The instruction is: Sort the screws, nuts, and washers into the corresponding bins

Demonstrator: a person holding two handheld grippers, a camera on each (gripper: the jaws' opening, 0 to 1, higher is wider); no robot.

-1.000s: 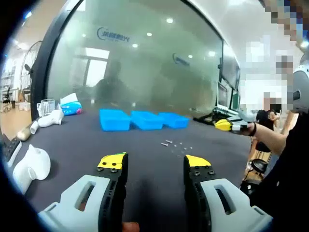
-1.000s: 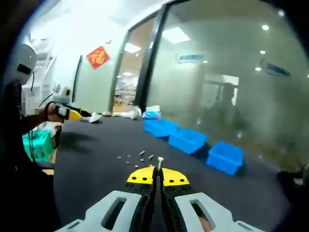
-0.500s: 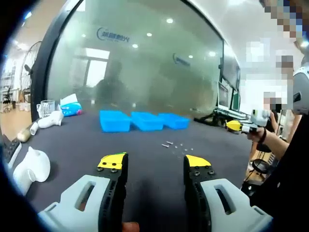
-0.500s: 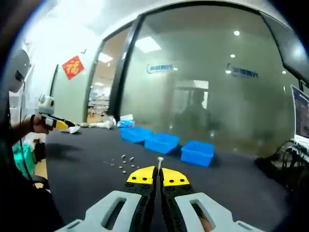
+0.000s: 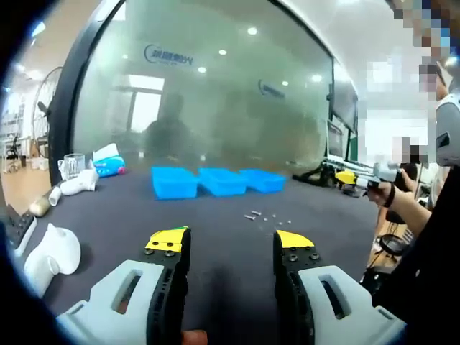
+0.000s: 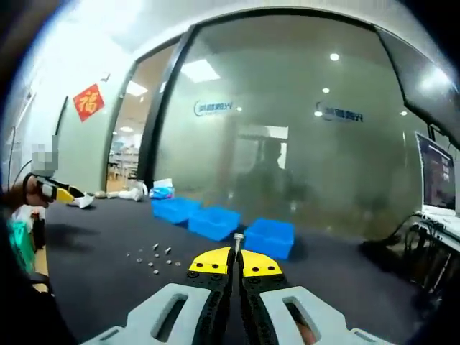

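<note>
Right gripper: jaws pinched together on a single screw, head up, standing proud of the yellow tips. Held in the air above the dark table, short of the bins.

Left gripper: jaws spread wide, nothing between them, hovering low over the table.

Bins: three blue bins in a row against the glass wall; in the right gripper view at 12 o'clock just beyond the screw, running off toward 10 o'clock; in the left gripper view at 12 o'clock, well past the jaw tips. Contents not readable from here; which bin takes screws cannot be told.

Loose hardware: small scatter of screws, nuts and washers on the bare table, between the left jaws and the bins, at 1 o'clock in the left gripper view; same scatter at 9 o'clock of the right jaw tips in the right gripper view. Pieces too small to tell apart by type.

Step in hand, as judged: carrying one picked screw to its bin; release not yet made. Most of the pile apparently unsorted.

Next move, as judged: bring the right jaw tips over the correct bin, lower until the screw hangs inside the rim, then part the jaws. Care needed with aim, since the bins sit touching or nearly so and a drop near a shared wall could land in the wrong one. Left gripper free for the next piece from the scatter.
</note>
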